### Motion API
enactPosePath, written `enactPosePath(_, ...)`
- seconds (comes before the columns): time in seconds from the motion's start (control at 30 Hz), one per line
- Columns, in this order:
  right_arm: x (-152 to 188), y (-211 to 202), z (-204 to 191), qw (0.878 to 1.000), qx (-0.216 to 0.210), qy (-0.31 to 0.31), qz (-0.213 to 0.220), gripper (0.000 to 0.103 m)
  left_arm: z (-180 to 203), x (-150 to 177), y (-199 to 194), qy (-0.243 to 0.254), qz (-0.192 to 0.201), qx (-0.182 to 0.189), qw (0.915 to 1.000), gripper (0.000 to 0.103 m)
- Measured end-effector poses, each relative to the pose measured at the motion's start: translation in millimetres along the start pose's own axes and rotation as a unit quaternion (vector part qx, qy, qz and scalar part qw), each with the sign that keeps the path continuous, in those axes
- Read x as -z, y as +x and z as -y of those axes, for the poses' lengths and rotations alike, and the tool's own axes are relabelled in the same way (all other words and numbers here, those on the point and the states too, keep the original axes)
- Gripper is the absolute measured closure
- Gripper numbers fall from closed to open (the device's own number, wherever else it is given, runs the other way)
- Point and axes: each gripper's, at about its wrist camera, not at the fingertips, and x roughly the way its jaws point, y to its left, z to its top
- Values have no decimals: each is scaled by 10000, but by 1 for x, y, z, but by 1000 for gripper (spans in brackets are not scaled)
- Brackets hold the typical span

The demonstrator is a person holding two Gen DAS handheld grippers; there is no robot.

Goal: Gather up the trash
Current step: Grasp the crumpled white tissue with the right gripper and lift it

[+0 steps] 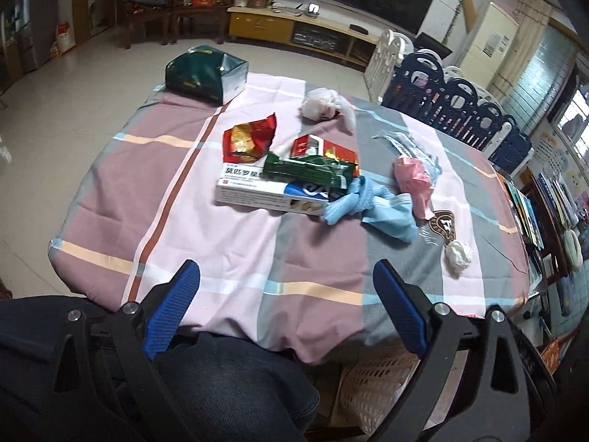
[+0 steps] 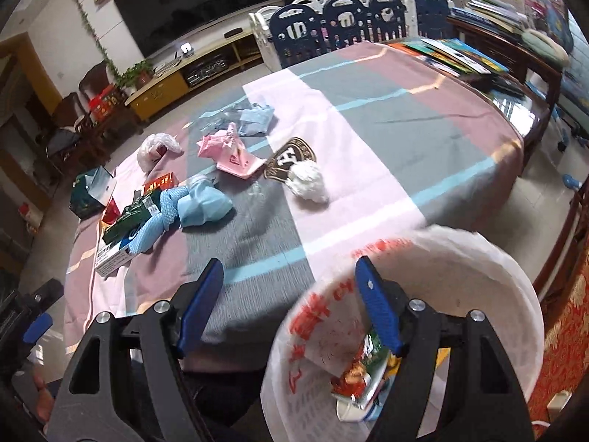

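Note:
Trash lies scattered on a checked tablecloth (image 1: 235, 250): a white medicine box (image 1: 257, 193), a green wrapper (image 1: 309, 171), a red snack bag (image 1: 250, 138), a red carton (image 1: 327, 149), blue cloth pieces (image 1: 371, 206), a pink bag (image 1: 414, 180), a white plastic bag (image 1: 324, 105) and a tissue ball (image 1: 458, 252). My left gripper (image 1: 286, 267) hangs open over the near table edge, holding nothing. My right gripper (image 2: 290, 260) is open too. Its right finger (image 2: 379, 316) stands inside the mouth of a white bag with red print (image 2: 460, 258), which has wrappers (image 2: 362, 375) in it.
A dark green box (image 1: 204, 72) sits on the far left corner. Books (image 2: 460, 53) lie along the right side. A brown badge-shaped wrapper (image 2: 291, 158) lies by the tissue ball (image 2: 309, 182). A person's dark trousers (image 1: 228, 386) and a pale lattice basket (image 1: 383, 390) are below the near edge.

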Motion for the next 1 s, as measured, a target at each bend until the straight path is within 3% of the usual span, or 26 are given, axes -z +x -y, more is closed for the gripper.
enactPosePath(0.23, -62, 79, -2, 9954, 910, -167, 252, 30, -10, -2, 14, -193, -150, -105, 9996, 8)
enactPosePath(0.33, -76, 116, 5, 9924, 1221, -176, 23, 30, -15, -3, 18, -276, -178, -163, 9993, 8)
enactPosePath(0.47, -75, 142, 11, 9909, 1318, -190, -219, 30, -20, -4, 26, -404, -274, -188, 9986, 8)
enactPosePath(0.53, -73, 149, 11, 9914, 1266, -198, -256, 33, -22, -4, 29, -443, -299, -210, 9983, 8)
enactPosePath(0.67, -67, 153, 5, 9929, 1111, -346, -246, 68, -26, -5, 34, -515, -342, -291, 9977, 8)
enactPosePath(0.73, -63, 153, -4, 9940, 922, -519, -278, 76, -28, -5, 36, -553, -363, -300, 9974, 8)
enactPosePath(0.83, -55, 148, -18, 9950, 636, -723, -277, 79, -30, -5, 38, -581, -377, -332, 9970, 8)
enactPosePath(1.0, -34, 126, -50, 9956, -231, -791, -442, 79, -37, -7, 42, -659, -413, -437, 9960, 8)
